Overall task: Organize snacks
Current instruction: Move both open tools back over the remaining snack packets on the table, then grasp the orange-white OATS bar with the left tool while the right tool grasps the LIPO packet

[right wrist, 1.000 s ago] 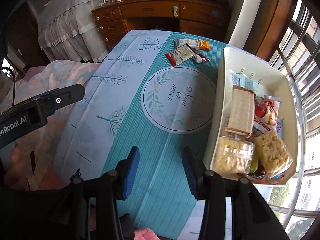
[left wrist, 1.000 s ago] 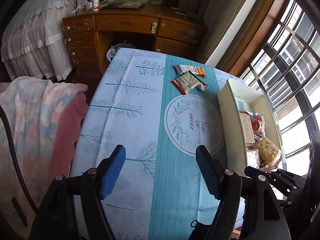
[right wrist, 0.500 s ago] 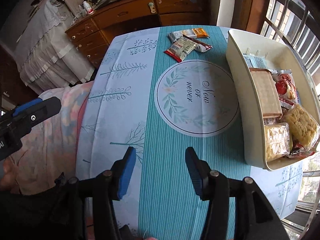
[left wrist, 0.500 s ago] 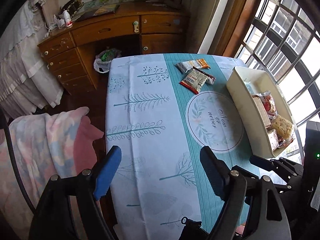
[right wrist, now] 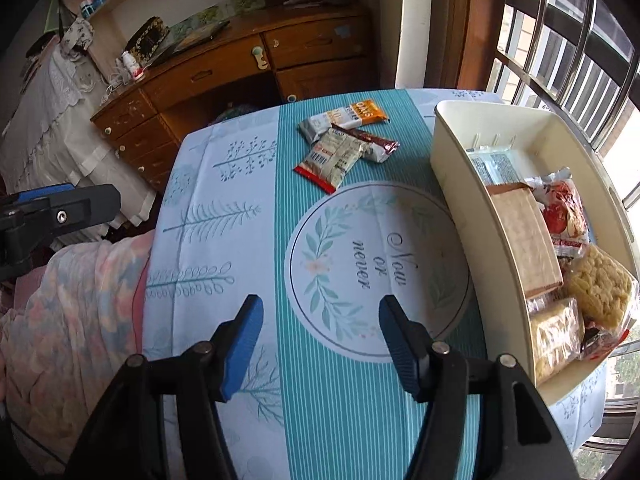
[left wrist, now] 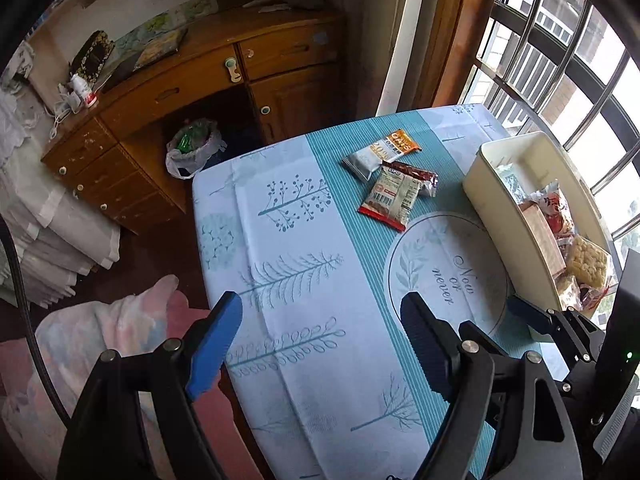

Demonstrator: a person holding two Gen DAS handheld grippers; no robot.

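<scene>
Three wrappers (right wrist: 344, 142) sit at 12 o'clock on the table (right wrist: 224, 240), bin (right wrist: 448, 148) at 2. Both claws, left gripper (left wrist: 320, 336) and right gripper (right wrist: 320, 340), just spread, empty. Packs look light, crinkly, slippery, so I'd pinch mid-body.

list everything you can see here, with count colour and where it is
snack packets: three, white-orange, white-red and brown, loose in a cluster at the far end of the table
bin: one, cream, on the table's window side, holding several wrapped snacks
tablecloth: one, teal and pale blue with tree prints and a round "Now or never" motif, covering the table
desk: one, brown wood with drawers, against the far wall
plastic bag: one, white with green inside, on the floor under the desk
blanket: one, pink and pastel, beside the table's near left edge
left gripper: black with blue pads, open, empty, above the tablecloth
right gripper: black with blue pads, jaws have just been opening, nothing between them
</scene>
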